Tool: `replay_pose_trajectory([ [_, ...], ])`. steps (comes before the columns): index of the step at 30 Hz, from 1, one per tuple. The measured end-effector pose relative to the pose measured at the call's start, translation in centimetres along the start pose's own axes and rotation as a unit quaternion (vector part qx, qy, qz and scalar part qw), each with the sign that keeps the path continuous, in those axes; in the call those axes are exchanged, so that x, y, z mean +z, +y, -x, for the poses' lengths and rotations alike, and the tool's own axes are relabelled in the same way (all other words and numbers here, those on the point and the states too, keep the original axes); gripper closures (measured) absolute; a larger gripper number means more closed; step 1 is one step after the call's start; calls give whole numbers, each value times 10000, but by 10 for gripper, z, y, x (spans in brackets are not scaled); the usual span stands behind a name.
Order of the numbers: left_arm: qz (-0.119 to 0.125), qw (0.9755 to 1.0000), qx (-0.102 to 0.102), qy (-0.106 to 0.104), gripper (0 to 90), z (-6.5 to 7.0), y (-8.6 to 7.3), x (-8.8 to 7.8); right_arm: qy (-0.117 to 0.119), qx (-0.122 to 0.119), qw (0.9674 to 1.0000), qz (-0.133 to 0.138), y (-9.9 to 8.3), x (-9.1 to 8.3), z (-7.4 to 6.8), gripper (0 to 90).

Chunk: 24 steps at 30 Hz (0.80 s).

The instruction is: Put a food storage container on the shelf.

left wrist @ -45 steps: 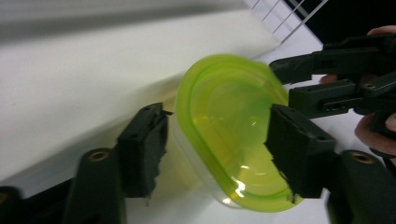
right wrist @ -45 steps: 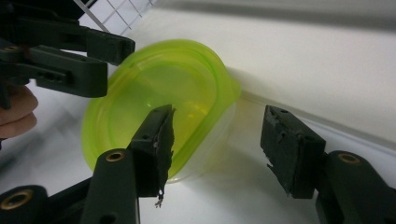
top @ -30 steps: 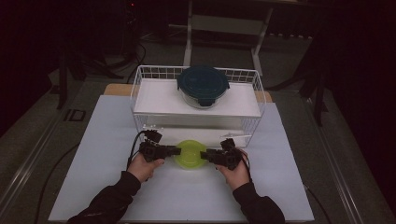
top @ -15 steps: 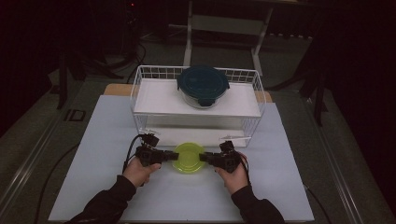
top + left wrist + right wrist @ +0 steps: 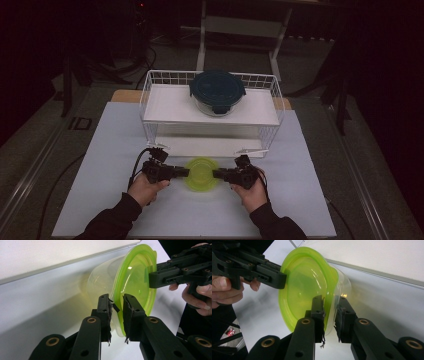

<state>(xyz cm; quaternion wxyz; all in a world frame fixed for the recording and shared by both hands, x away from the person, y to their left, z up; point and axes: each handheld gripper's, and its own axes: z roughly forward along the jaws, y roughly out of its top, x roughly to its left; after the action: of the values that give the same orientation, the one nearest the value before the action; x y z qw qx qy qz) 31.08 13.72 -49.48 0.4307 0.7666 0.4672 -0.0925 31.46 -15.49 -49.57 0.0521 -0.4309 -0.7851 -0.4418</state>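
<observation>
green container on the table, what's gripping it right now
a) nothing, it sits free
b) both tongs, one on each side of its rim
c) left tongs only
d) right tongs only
b: the left tongs and the right tongs each pinch the lidded rim of the green container from opposite sides.

L claw (image 5: 186,172) & R claw (image 5: 216,174) point inward, level, facing each other; jaws just been closing, prob. clamped.

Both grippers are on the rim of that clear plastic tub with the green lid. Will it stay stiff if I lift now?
Probably light: the clear plastic tub with the green lid looks empty. Its thin lid rim bulges beside the right gripper, so it may flex. The glossy plastic could slip at the left gripper.
</observation>
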Motion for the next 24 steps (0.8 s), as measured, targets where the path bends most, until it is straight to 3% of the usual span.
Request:
replay_pose_trajectory([
  [6, 6, 10000, -75, 15, 768, 1, -3, -1, -54, -156, 9998, 62, -2, 0, -4, 794],
  [10, 57, 9998, -171, -23, 790, 3, -3, -2, -38, -49, 9999, 81, -4, -2, -2, 808],
  [18, 109, 9999, -77, -59, 795, 12, 2, -7, -57, -72, 9999, 115, -3, -10, -6, 809],
  [24, 225, 9996, 158, -114, 794, 27, 11, -21, -67, -153, 9995, 267, 4, -26, -17, 809],
])
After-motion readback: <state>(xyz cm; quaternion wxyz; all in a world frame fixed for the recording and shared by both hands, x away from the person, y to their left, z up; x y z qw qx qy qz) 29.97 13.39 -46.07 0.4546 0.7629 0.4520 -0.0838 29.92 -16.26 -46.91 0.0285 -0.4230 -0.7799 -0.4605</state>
